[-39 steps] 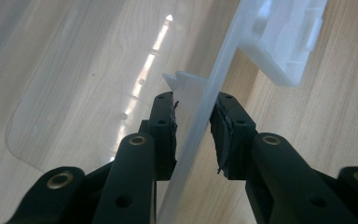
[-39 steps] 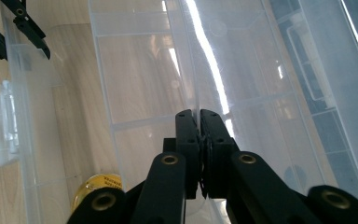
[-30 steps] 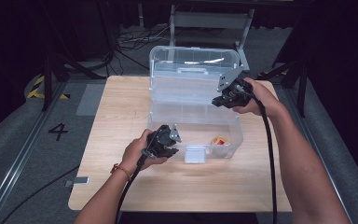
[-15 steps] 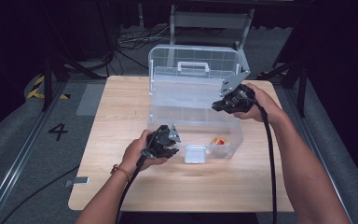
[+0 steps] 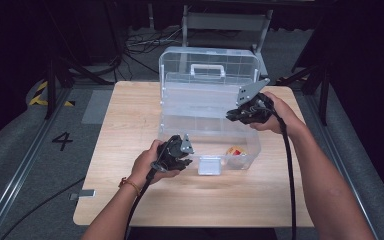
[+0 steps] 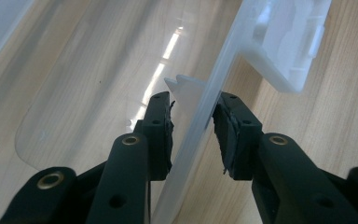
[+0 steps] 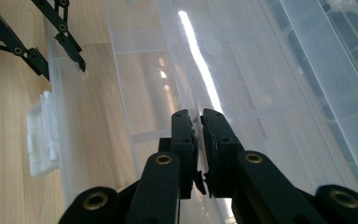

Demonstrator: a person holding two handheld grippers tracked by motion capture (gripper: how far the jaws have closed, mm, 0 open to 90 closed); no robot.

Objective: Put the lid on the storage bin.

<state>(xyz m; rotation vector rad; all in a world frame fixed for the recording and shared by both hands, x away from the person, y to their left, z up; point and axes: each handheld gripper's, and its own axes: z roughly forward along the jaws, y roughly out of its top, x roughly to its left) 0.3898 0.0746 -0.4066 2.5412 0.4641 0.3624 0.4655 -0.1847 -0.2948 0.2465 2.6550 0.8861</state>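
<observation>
A clear plastic toolbox stands on the wooden table with its lid raised. Inside its front right corner lies a small red and yellow item. My left gripper is open astride the box's front wall, left of the white latch. Its jaws have just been opening, and the left pad stands clear of the wall. My right gripper is over the box's right side, shut on a thin clear plastic edge inside the box, though its jaws have just been easing apart.
The table's front edge runs close behind both forearms. Bare wood lies left of the box. A grey floor with a painted 4 and a rail borders the table's left side. A metal frame and cables stand behind the box.
My right gripper has come down and slightly left, from up near the lid to the box's right side. The lid now stands more upright. The left gripper has stayed at the front wall.
</observation>
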